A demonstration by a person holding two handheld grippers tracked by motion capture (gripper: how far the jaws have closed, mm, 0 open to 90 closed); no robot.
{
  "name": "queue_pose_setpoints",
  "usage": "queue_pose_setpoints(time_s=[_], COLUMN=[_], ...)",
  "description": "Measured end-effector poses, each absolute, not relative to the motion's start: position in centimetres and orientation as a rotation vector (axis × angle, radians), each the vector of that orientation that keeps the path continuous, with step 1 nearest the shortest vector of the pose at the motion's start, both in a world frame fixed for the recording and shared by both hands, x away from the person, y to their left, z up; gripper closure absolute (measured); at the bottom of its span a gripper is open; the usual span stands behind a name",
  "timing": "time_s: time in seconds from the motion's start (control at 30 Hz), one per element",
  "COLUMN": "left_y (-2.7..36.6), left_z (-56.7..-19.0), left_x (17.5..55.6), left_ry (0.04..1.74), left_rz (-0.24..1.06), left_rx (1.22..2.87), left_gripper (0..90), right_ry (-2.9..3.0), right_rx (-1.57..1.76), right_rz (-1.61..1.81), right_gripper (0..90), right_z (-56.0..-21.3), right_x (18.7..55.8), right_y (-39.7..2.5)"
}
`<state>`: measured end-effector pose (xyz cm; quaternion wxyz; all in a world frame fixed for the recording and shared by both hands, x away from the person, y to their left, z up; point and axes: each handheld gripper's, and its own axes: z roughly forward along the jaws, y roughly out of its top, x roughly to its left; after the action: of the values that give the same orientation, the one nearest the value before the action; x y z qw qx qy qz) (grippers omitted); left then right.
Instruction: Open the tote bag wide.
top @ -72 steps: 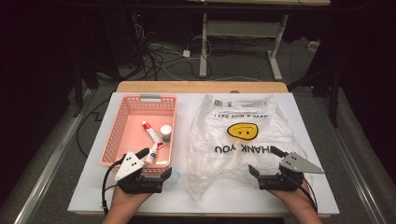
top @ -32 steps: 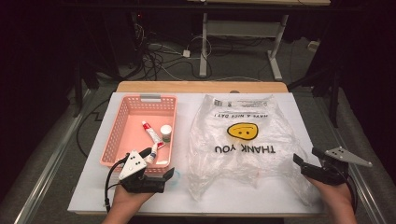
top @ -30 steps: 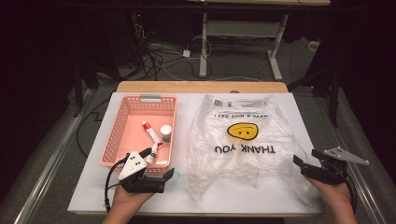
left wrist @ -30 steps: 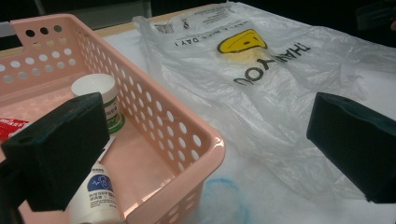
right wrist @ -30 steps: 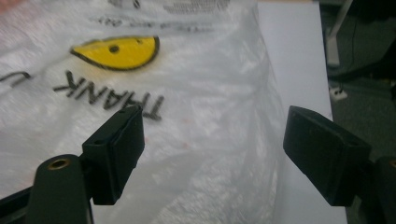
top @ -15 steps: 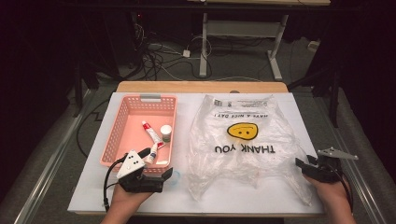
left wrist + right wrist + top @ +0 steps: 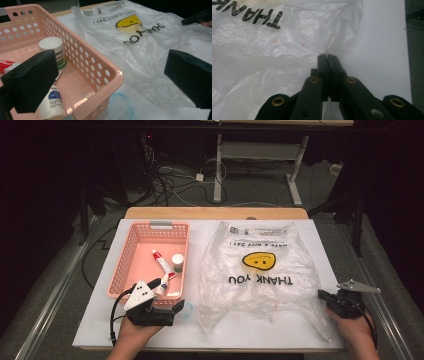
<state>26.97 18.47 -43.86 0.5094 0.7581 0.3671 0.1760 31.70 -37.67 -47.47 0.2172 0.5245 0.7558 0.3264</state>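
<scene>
A clear plastic bag [image 7: 260, 285] printed with "THANK YOU" and a yellow smiley lies flat on the white table. At its right edge my right gripper [image 7: 323, 296] has its jaws pressed together, and their tips [image 7: 327, 57] pinch the bag's [image 7: 274, 50] crinkled rim. My left gripper [image 7: 176, 306] stands open at the near right corner of the pink basket [image 7: 131, 255]. Nothing is between its black pads [image 7: 32, 82], and the basket wall [image 7: 95, 62] and the bag [image 7: 140, 50] lie ahead of them.
Inside the basket lie a red-and-white tube [image 7: 161, 260], a white-lidded jar [image 7: 177, 262] and a white tube [image 7: 162, 284]. A faint blue ring [image 7: 122, 107] marks the table by the basket corner. The table's right edge [image 7: 345, 285] is close to my right hand.
My right gripper has moved from the bag's lower middle out to its right edge, then sunk slightly toward the table. The left gripper has barely shifted.
</scene>
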Motion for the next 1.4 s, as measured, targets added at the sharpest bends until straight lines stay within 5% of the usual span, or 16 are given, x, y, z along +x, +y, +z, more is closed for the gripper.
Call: queue_pose_setpoints(time_s=[0.6, 0.83, 1.07, 1.4], left_y=[18.9, 19.1, 19.2, 18.5], left_z=[-43.8, -43.4, -43.2, -43.3], left_x=[27.1, 27.0, 26.6, 26.7], left_ry=[0.898, 0.923, 0.953, 0.927], left_rz=[0.431, 0.437, 0.449, 0.429], left_rx=[1.823, 1.844, 1.863, 1.922], left_gripper=[0.0, 0.0, 0.0, 0.0], right_ry=[2.206, 2.138, 2.014, 1.982], right_rx=[1.251, 1.29, 1.306, 1.437], right_rz=[1.017, 1.127, 1.178, 1.064], right_gripper=[90.0, 65.6, 45.5, 40.3], right_z=[-45.7, -45.0, -44.0, -45.3], right_x=[25.3, 22.8, 25.8, 36.7], right_y=[-33.5, -34.8, -36.1, -37.5])
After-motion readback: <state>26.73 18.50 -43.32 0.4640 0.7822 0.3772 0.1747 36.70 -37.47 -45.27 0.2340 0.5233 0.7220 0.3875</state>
